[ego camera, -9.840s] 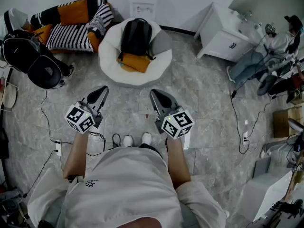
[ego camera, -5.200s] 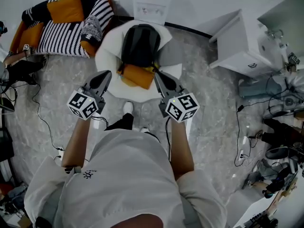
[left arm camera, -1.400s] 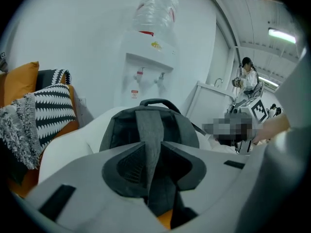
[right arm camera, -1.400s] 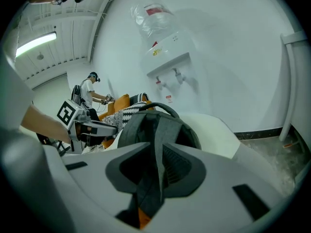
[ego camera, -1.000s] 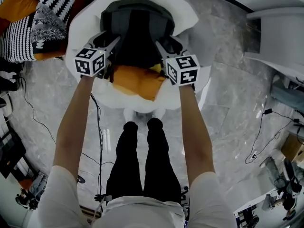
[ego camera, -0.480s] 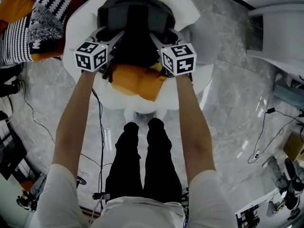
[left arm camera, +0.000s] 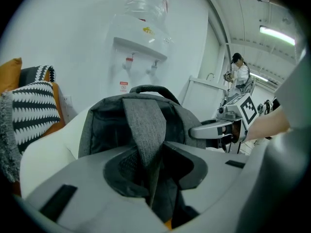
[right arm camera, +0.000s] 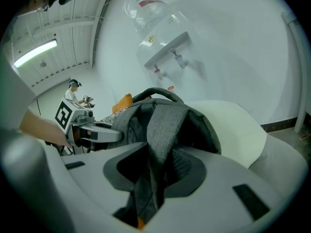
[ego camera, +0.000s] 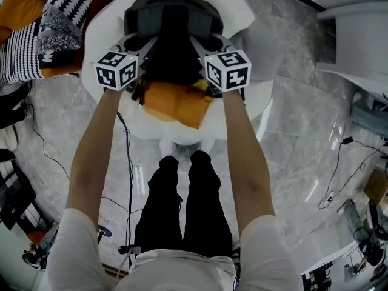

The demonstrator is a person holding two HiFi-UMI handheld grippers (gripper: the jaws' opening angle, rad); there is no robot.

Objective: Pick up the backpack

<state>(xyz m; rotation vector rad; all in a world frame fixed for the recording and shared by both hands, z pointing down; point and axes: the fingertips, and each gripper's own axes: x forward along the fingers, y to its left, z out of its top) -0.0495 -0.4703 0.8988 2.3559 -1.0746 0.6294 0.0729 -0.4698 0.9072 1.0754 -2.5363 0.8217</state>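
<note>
The left gripper (left arm camera: 153,176) and right gripper (right arm camera: 150,178) have just been closing, each pinching a strap (left arm camera: 146,125) of the backpack (ego camera: 173,47), which sits on a white beanbag (ego camera: 103,35) on the marble floor (ego camera: 303,126).

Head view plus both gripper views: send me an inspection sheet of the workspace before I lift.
Surface: white round seat on the marbled floor.
Job's things: grey backpack leans in the seat, shoulder straps facing the person.
Clutter: orange cushion in front of the backpack; striped cushions at left.
Grippers: left gripper and right gripper have just been closing. Each now pinches one strap: left strap, right strap.
Cables: black cable on the floor beside the person's legs.
Surroundings: water dispenser behind the seat; white cabinet at right; a person far off.
</note>
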